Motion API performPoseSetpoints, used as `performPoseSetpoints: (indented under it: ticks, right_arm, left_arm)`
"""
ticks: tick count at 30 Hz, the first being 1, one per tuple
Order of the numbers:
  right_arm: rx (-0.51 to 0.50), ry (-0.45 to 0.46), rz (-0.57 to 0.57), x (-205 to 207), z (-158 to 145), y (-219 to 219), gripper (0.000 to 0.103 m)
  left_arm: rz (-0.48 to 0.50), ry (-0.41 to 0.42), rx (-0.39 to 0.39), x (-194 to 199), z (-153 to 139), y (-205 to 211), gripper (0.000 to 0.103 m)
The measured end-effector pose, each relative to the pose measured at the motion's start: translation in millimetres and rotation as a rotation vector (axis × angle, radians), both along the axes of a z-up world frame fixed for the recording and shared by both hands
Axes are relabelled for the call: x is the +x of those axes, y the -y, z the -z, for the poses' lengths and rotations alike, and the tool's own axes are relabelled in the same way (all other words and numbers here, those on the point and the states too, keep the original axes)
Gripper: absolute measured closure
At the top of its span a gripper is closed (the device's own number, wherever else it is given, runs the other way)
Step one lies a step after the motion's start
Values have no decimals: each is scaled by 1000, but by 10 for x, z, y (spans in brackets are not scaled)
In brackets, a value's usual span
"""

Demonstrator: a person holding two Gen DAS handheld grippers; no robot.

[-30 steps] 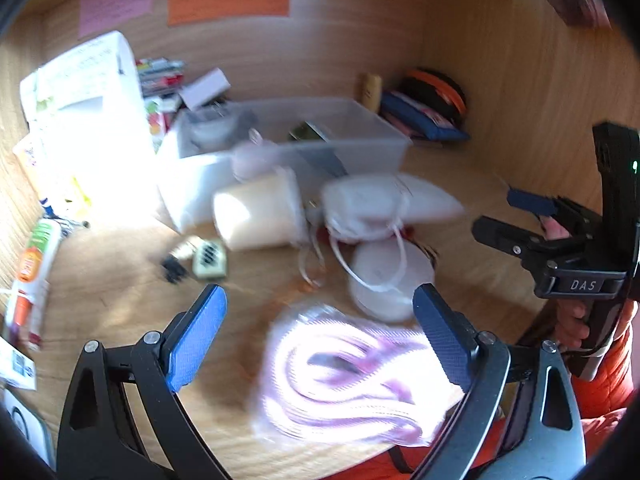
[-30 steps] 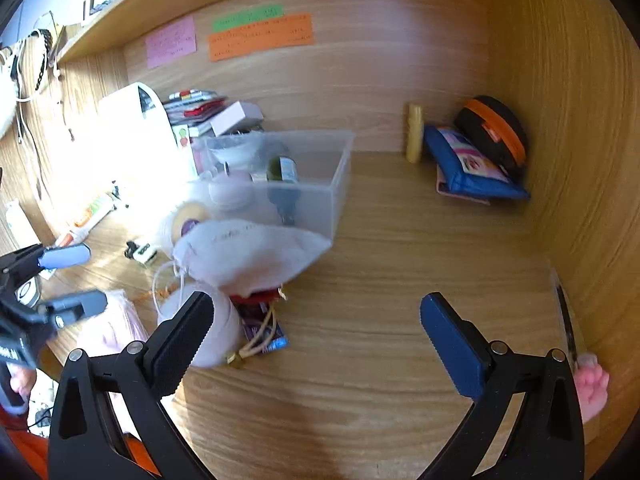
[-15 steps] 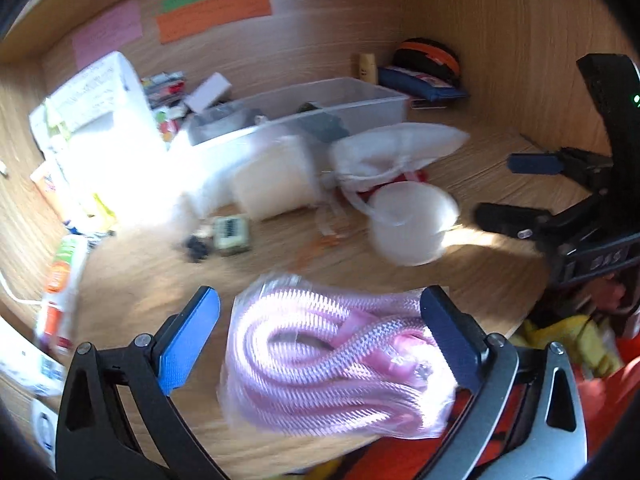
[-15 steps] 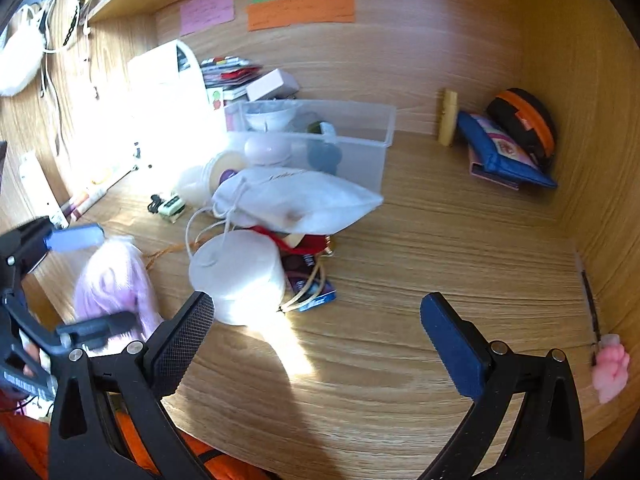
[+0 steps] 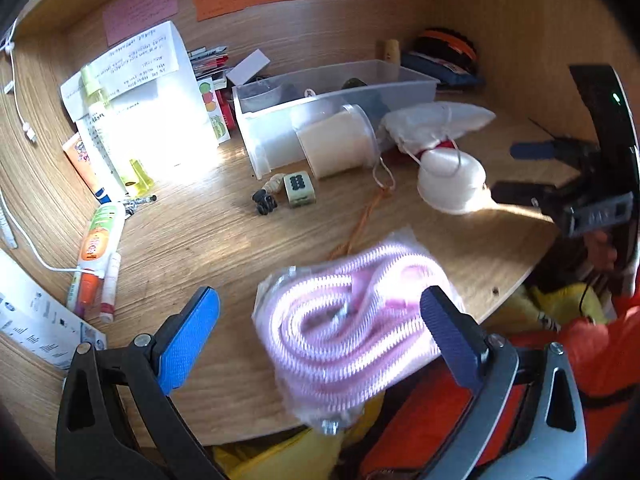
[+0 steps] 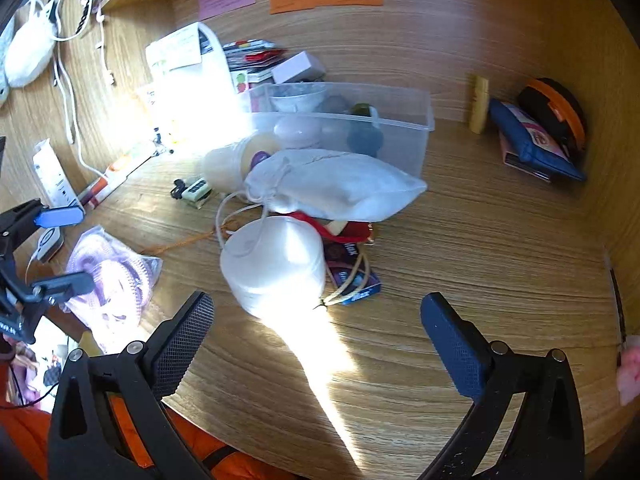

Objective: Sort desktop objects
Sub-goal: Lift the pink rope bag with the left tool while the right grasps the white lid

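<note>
Both tongs are held apart: the left tongs (image 5: 320,316) around a bagged pink rope (image 5: 352,320) at the tabletop (image 5: 200,240) edge, the right tongs (image 6: 318,326) near a white cup (image 6: 274,266).

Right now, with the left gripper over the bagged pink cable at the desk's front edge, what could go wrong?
The bagged pink cable overhangs the desk edge; the open left gripper could nudge it off instead of gripping it. The bag looks slick and loosely filled, so the pads may pinch plastic alone and it could slip. An orange string lies just behind it and might get dragged along.
</note>
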State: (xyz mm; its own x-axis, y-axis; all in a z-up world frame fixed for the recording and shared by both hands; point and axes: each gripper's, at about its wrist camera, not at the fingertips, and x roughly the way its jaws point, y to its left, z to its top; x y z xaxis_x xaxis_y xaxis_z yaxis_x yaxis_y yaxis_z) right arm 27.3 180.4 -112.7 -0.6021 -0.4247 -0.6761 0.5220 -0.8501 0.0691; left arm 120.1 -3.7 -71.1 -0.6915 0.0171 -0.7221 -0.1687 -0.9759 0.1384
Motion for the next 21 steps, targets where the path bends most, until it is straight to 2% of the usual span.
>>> performPoseSetpoints:
  ticks: [6,10,14,18,21]
  right_arm:
    - [-6,-2,-11,18,-25,23,0]
    - [-23,18,-6,-6,-25,22,0]
    - [-8,33,-2,-17,14,41,0]
    - [3,39,-25,-36,54,102,0]
    - [2,41,-44,-51,66,150,1]
  left_arm:
    - [39,41,-86,90,102,-18,1]
    - [81,61,-119,-51,206,-125,1]
    - [114,44,-149,-302,210,-259,1]
    - [136,55,-116,-543,231,-284,1]
    - [133,70,-62,-631,248,-215,1]
